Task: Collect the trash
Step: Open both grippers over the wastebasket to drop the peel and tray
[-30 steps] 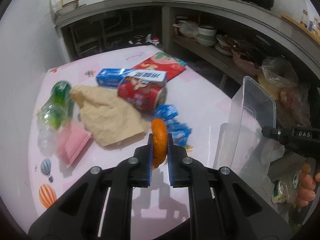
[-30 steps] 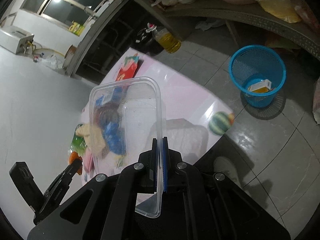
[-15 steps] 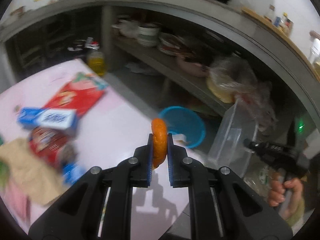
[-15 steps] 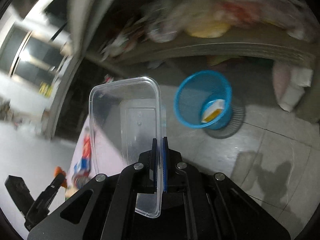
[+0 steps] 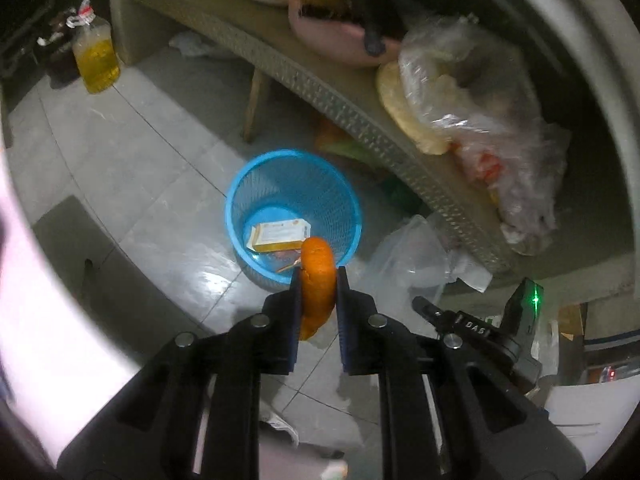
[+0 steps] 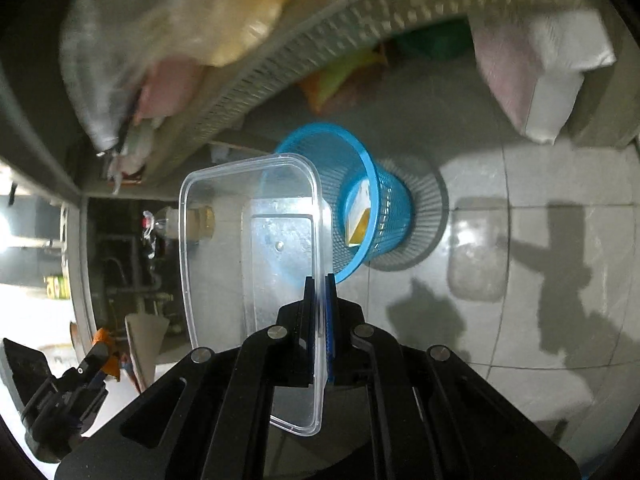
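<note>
Both hands have swung off the pink table and now point down at the floor; the round blue mesh plastic wastebasket [image 5: 293, 216] fills centre frame in both wrist views, where a second ago the table clutter did. Left gripper [image 5: 318, 280] is clamped on a curled orange peel [image 5: 316, 280], which overlaps the basket's rim at 5 o'clock. Right gripper [image 6: 319, 292] pinches one wall of a clear rectangular plastic food container [image 6: 248, 248], empty, with the basket just past it at 1 o'clock. A yellow-and-white carton [image 5: 278, 234] already lies inside. Judgement: both items are staged for the drop; neither is released yet.
</note>
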